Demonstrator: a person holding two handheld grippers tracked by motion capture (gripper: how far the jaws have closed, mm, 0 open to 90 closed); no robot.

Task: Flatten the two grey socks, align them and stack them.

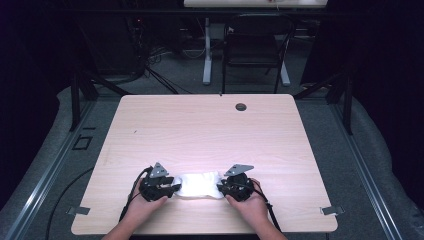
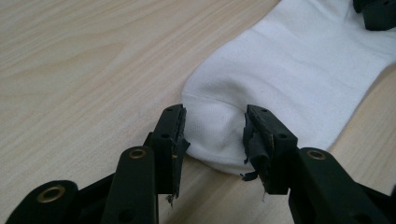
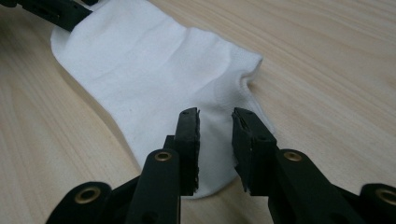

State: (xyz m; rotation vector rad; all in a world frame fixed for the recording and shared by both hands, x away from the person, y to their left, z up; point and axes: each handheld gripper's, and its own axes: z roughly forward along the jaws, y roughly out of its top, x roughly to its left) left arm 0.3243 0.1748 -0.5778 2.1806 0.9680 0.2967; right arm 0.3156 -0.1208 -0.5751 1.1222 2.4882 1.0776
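White sock [image 1: 201, 185] lies flat on the worktop [image 1: 200, 125], near the edge by the person, stretched between the two grippers. Left gripper [image 1: 167, 189] sits at the sock's left end, right gripper [image 1: 223, 189] at its right end, each in a hand [image 1: 142, 206] coming in from the bottom of the high view. In the left gripper view the jaws stand apart with the sock's rounded end [image 2: 215, 135] between them; the cloth bulges up in the gap, the pads sit just beside it on either side, and I can't tell whether they touch it, but nothing is pinched. Worn tape hangs off the pads [image 2: 256, 144]. The rest of the sock runs away from those jaws, up and to the right, with the other gripper [image 2: 378, 11] at its far end. In the right gripper view the jaws are also apart, straddling the sock's near edge [image 3: 215, 140]; there is a clear gap on both sides of the cloth and no grip. The sock's notched corner [image 3: 247, 70] lies just ahead and right of those jaws, and the body runs ahead and left toward the other gripper [image 3: 60, 11]. Both grippers are low, close to the worktop.
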